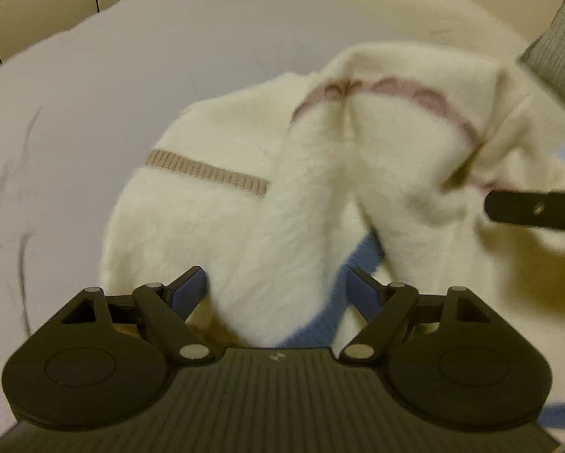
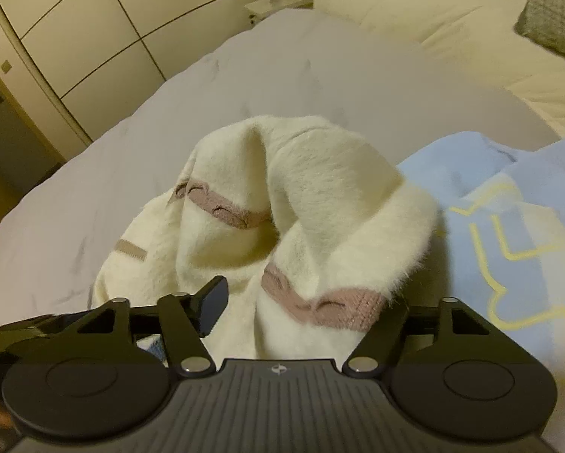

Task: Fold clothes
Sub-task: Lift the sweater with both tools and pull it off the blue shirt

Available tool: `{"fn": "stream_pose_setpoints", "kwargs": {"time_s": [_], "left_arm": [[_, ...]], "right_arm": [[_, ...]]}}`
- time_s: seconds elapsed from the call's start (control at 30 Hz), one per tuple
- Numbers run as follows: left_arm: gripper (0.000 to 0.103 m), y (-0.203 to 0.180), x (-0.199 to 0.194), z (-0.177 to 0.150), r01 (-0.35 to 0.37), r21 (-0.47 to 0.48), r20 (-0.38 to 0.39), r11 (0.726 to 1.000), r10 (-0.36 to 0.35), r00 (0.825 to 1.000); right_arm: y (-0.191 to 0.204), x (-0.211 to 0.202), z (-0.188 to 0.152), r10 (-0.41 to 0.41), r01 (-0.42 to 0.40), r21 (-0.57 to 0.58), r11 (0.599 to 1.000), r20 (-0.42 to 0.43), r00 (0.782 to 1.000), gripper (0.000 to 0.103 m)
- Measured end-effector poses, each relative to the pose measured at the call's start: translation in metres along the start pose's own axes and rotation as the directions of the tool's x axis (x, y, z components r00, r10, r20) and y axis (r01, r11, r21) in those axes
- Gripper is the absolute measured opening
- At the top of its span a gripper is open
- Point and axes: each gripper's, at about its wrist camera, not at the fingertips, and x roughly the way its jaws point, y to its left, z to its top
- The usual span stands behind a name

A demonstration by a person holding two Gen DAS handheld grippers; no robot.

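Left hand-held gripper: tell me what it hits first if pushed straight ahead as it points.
The left hand-held gripper would first meet the fluffy cream sweater, whose fabric already lies between its open jaws. The exact depth is unclear because of blur.

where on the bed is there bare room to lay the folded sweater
Bare sheet between the sweater and the wardrobe side, and behind it up to the pillow. Crowded by the blue cloth.

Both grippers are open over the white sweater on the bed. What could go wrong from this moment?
1. The sweater lies bunched, with a raised fold; pressed flat like this, it may crease unevenly.
2. Sweater fabric sits between the open left gripper's fingers, so closing may grab several layers.
3. A blue garment lies against the sweater and could get caught too.
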Motion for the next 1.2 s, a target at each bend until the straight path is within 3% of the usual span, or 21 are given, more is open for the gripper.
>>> {"fn": "stream_pose_setpoints", "kwargs": {"time_s": [0.13, 0.23, 0.37, 0.43, 0.53, 0.67, 0.73, 0.87, 0.9, 0.93, 0.97, 1.1, 1.2], "left_arm": [[0.068, 0.008, -0.001, 0.009, -0.053, -0.056, 0.02, 0.997, 0.054, 0.998], [0.079, 0.015, -0.023, 0.006, -0.078, -0.061, 0.075, 0.995, 0.083, 0.994], [0.09, 0.038, -0.035, -0.012, -0.15, -0.06, 0.062, 0.987, 0.154, 0.986], [0.095, 0.045, -0.026, -0.013, -0.118, -0.097, 0.032, 0.988, 0.122, 0.992], [0.097, 0.044, -0.009, -0.013, -0.021, -0.111, -0.017, 0.994, 0.019, 1.0], [0.098, 0.01, 0.019, -0.009, -0.03, -0.022, -0.018, 0.999, 0.029, 0.999], [0.088, -0.002, 0.03, -0.006, -0.041, 0.001, -0.014, 0.999, 0.041, 0.999], [0.039, -0.013, 0.033, -0.002, -0.054, 0.017, 0.019, 0.998, 0.054, 0.998], [0.036, -0.013, 0.028, -0.001, -0.043, 0.014, 0.03, 0.999, 0.043, 0.999], [0.03, -0.012, 0.022, -0.001, -0.033, 0.012, 0.039, 0.999, 0.033, 0.999], [0.026, -0.013, 0.016, -0.002, -0.026, 0.014, 0.047, 1.0, 0.025, 0.999], [0.019, -0.016, -0.017, -0.004, -0.008, 0.013, 0.099, 1.0, 0.007, 0.995], [0.012, -0.006, -0.055, -0.008, 0.029, -0.074, 0.156, 0.997, -0.017, 0.988]], "right_arm": [[-0.005, 0.019, 0.004, 0.017, -0.016, 0.027, 0.999, -0.036, 0.999, 0.07], [-0.005, 0.024, 0.007, 0.043, -0.041, 0.043, 0.998, -0.046, 0.998, 0.071], [-0.005, 0.024, 0.006, 0.062, -0.059, 0.057, 0.997, -0.046, 0.997, 0.071], [-0.006, 0.023, 0.005, 0.067, -0.064, 0.069, 0.996, -0.042, 0.997, 0.071], [-0.008, 0.023, 0.005, 0.069, -0.065, 0.08, 0.995, -0.045, 0.997, 0.072], [-0.01, 0.024, 0.006, 0.068, -0.063, 0.091, 0.994, -0.049, 0.996, 0.075], [-0.01, 0.026, 0.005, 0.061, -0.056, 0.091, 0.994, -0.053, 0.997, 0.076], [-0.009, 0.034, 0.003, 0.064, -0.058, 0.084, 0.995, -0.075, 0.995, 0.077], [-0.007, 0.036, 0.001, 0.065, -0.058, 0.076, 0.995, -0.084, 0.994, 0.072], [-0.005, 0.038, 0.0, 0.061, -0.055, 0.062, 0.997, -0.089, 0.994, 0.06], [-0.002, 0.039, -0.002, 0.051, -0.047, 0.042, 0.998, -0.09, 0.995, 0.036], [0.013, 0.026, -0.004, 0.059, -0.061, -0.026, 0.998, -0.046, 0.997, 0.025], [0.032, 0.006, -0.003, 0.108, -0.109, -0.069, 0.992, -0.014, 0.994, 0.024]]}}
